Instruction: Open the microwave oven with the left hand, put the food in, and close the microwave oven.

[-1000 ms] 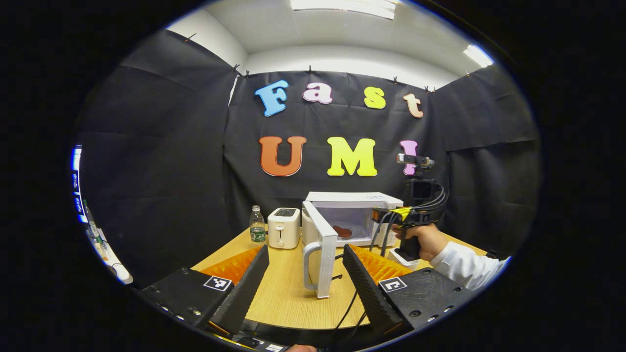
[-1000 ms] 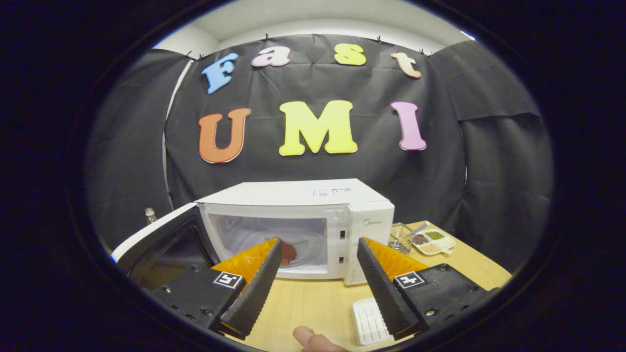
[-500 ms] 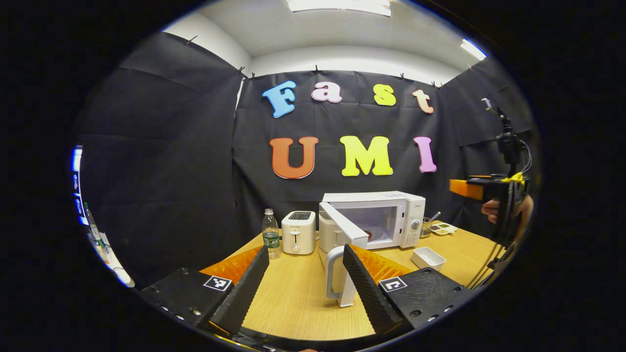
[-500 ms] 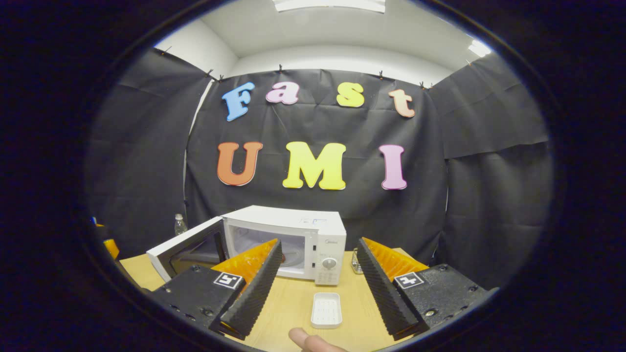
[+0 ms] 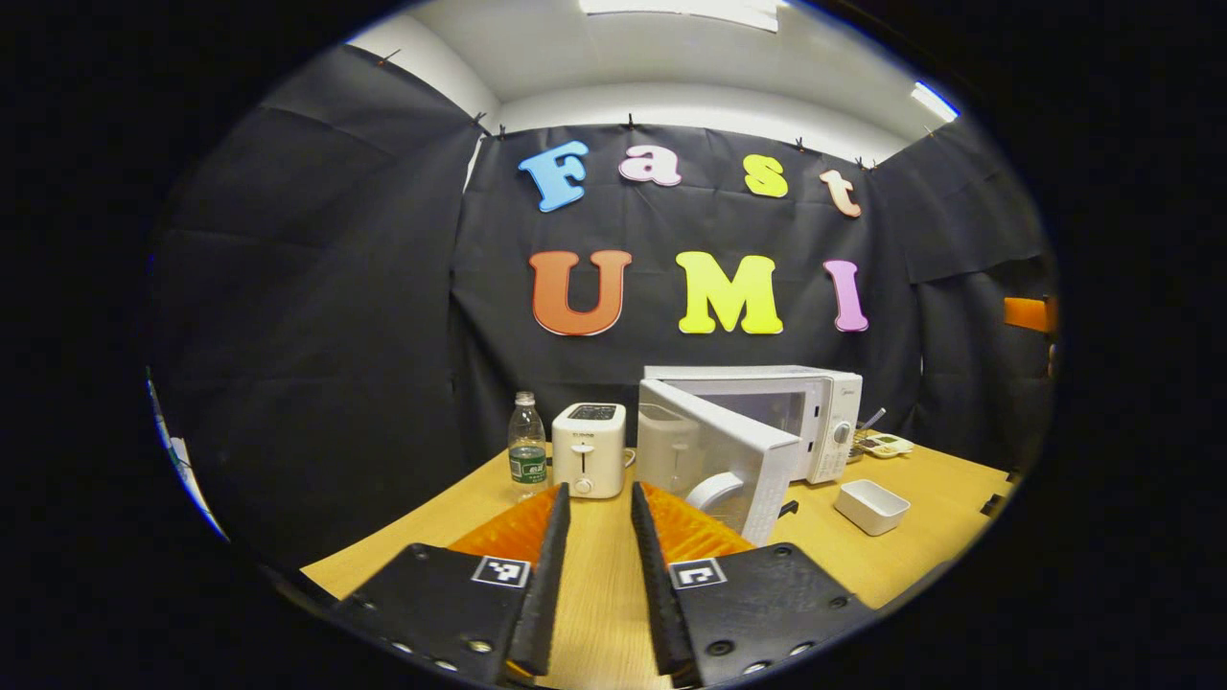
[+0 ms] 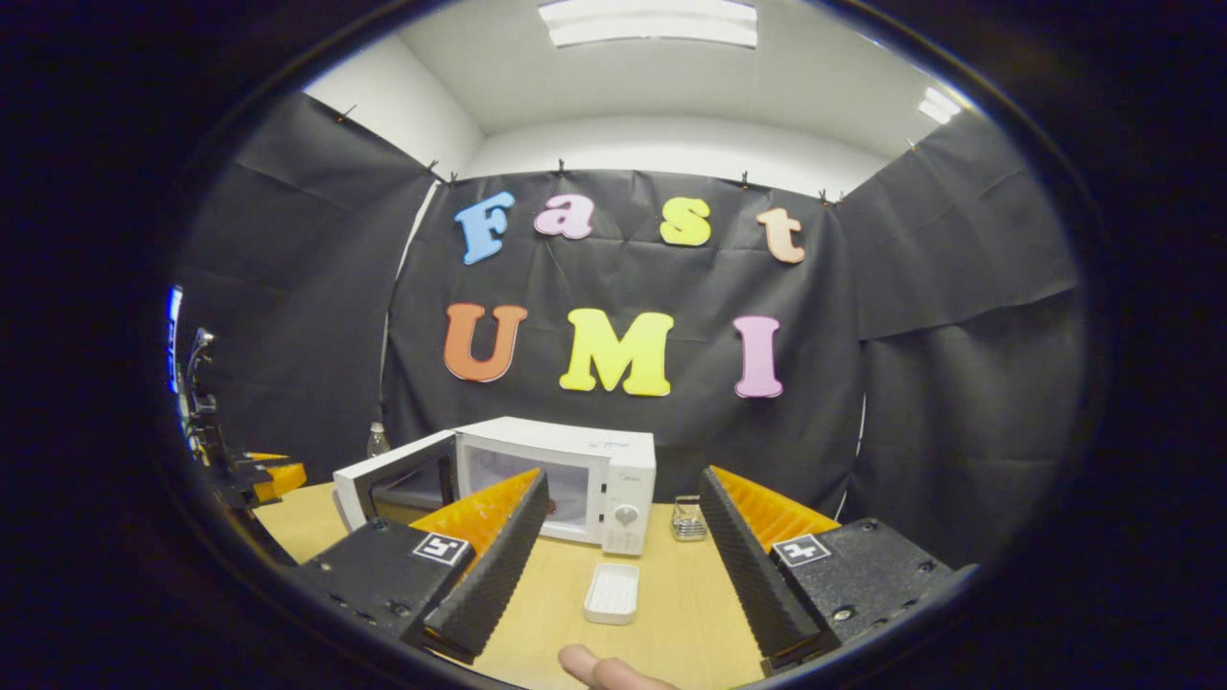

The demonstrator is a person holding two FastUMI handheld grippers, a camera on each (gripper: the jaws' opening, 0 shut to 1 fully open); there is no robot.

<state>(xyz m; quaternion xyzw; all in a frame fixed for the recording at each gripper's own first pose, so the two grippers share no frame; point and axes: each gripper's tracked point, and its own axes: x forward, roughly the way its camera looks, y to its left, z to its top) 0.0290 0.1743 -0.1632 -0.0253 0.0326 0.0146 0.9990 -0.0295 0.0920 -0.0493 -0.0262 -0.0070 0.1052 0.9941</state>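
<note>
Ahead of the left gripper point(image 5: 596, 575), whose fingers stand a narrow gap apart with nothing between them, the microwave point(image 5: 767, 422) sits on the table point(image 5: 460, 508) with its door point(image 5: 719, 450) half open; the right gripper point(image 6: 613, 565) is wide apart and empty, a small white tray point(image 6: 612, 591) lying between its fingers, microwave beyond

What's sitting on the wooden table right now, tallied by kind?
White microwave oven, door open: 1
White two-slot toaster: 1
Clear plastic water bottle with green label: 1
Shallow white rectangular tray: 1
White divided condiment dish: 1
Small wire basket: 1
Total: 6
</note>
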